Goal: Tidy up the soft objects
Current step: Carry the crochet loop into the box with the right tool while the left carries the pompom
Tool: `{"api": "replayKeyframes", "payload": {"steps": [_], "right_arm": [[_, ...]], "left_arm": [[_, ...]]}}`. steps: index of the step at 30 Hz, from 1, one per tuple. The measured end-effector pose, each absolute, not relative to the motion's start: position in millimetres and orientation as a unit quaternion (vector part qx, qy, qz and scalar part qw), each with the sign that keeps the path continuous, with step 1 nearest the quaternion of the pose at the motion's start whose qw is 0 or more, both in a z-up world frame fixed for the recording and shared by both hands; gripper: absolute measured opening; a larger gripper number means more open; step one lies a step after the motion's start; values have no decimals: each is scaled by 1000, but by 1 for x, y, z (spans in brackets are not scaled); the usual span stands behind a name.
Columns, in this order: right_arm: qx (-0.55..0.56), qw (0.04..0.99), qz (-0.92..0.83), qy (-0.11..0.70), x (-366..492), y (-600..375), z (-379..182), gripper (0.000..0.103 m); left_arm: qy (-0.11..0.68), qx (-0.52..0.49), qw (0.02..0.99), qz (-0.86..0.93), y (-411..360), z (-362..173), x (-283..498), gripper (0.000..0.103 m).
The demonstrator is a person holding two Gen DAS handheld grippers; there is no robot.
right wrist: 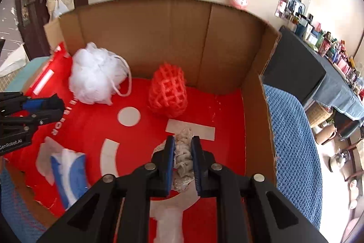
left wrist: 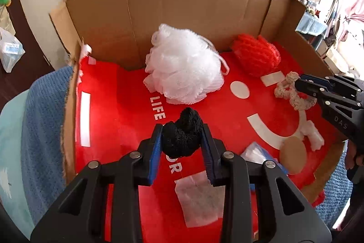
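Note:
My left gripper (left wrist: pixel 183 132) is shut on a black fuzzy soft piece (left wrist: pixel 183 133), held above the red floor of an open cardboard box (left wrist: pixel 159 3). My right gripper (right wrist: pixel 183 145) is shut on a cream knitted piece (right wrist: pixel 183 152); the left wrist view shows that cream knitted piece (left wrist: pixel 293 92) dangling at the right gripper (left wrist: pixel 300 83). A white mesh bath pouf (left wrist: pixel 182 67) and a red foam net (left wrist: pixel 257 54) lie against the box's back wall. The white pouf (right wrist: pixel 95 76) and red net (right wrist: pixel 168 92) also appear in the right wrist view, with the left gripper (right wrist: pixel 56 106) at the left edge.
On the box floor near the front lie a white pad (left wrist: pixel 200 202), a tan round disc (left wrist: pixel 293 155), a white foam piece (left wrist: pixel 315 136) and a blue-and-white pack (right wrist: pixel 68 172). A blue knitted blanket (right wrist: pixel 293 147) lies under the box. A shelf of small items (right wrist: pixel 336 54) stands at right.

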State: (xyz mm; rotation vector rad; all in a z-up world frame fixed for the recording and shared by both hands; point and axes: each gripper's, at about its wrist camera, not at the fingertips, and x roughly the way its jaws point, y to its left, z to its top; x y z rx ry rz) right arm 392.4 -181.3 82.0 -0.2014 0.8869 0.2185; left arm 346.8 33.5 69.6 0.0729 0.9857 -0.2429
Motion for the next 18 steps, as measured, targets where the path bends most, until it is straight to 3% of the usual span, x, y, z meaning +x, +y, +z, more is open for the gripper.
{"api": "replayKeyframes", "payload": {"steps": [18], "right_arm": [[-112,871,89,470,404,-184,68,17]], "left_arm": [[500,44,858,-109,33,50,357,31]]}}
